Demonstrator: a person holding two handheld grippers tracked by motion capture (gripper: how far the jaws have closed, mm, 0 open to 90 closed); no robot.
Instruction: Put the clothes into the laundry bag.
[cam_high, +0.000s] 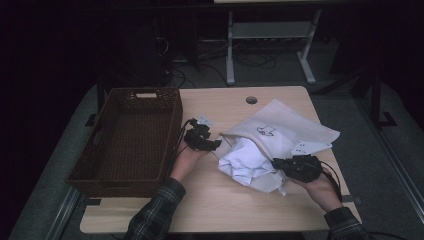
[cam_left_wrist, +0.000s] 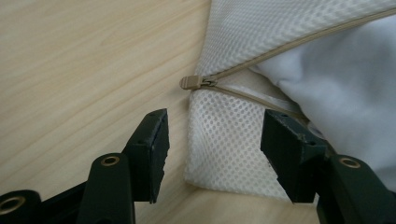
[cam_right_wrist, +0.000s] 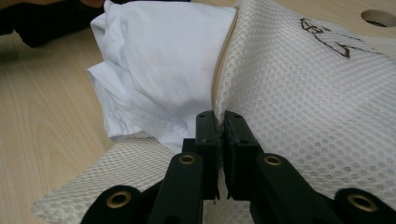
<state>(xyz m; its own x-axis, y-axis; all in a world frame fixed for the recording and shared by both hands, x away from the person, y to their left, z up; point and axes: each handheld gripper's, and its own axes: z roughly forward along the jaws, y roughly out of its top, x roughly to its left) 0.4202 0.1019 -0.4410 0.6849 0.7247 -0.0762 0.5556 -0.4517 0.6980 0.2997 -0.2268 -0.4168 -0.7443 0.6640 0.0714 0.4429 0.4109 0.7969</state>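
Right tongs (cam_right_wrist: 218, 122) pinching mesh bag (cam_right_wrist: 303, 93), left tongs (cam_left_wrist: 212, 140) parted

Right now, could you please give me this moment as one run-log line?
left gripper: open at mesh bag corner, near zipper pull | right gripper: shut on mesh bag's opening edge | white garment: partly out

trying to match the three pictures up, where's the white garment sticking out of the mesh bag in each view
High view: the white garment lies at centre, spilling from the mesh bag toward the table's near edge.
Left gripper view: at the right edge, under the zip.
Right gripper view: upper centre-left, above the shut claw.
Shared landmark: the bag's tan zipper edge, bordering the garment in both gripper views.
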